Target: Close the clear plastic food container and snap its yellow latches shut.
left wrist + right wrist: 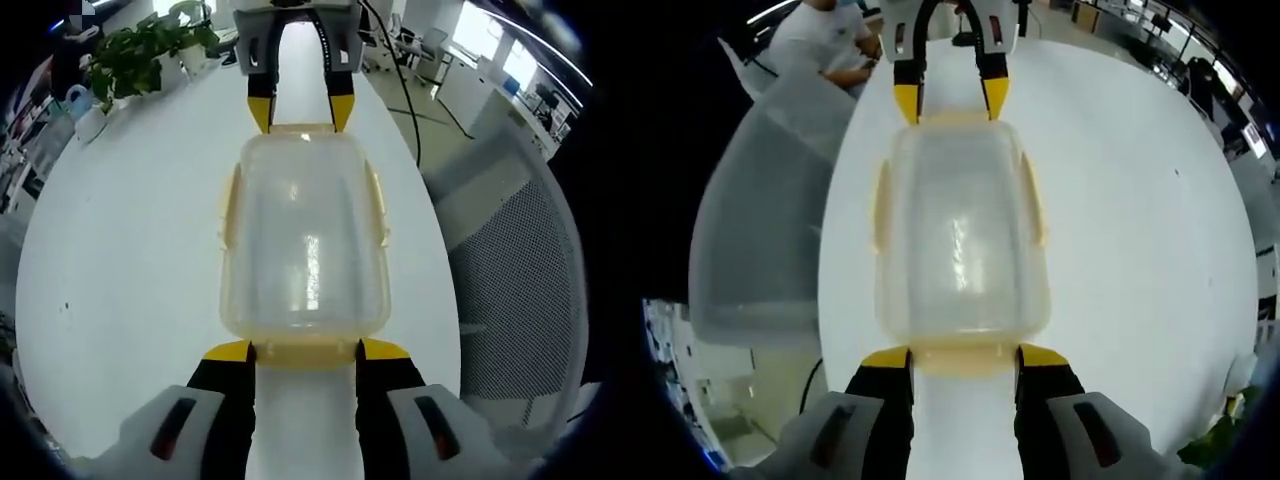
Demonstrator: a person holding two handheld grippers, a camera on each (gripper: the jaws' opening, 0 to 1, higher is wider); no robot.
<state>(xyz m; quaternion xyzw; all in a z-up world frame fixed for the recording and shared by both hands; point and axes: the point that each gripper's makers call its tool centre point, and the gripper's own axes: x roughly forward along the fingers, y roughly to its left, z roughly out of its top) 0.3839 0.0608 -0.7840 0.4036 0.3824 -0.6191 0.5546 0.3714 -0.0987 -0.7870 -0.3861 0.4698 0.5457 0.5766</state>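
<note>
Left claw point(302, 352) wide at container point(303, 235) end latch, right claw point(964, 358) wide opposite, white table point(130, 250).

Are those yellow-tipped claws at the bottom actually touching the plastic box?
Touching: in the left gripper view, the left gripper has both yellow tips against the near latch of the box.

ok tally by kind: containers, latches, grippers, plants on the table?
Container: 1
Yellow latches: 4, left gripper view: near end, far end, sides
Grippers: 2, left, right
Potted plants: 1 cluster
Total: 8
</note>
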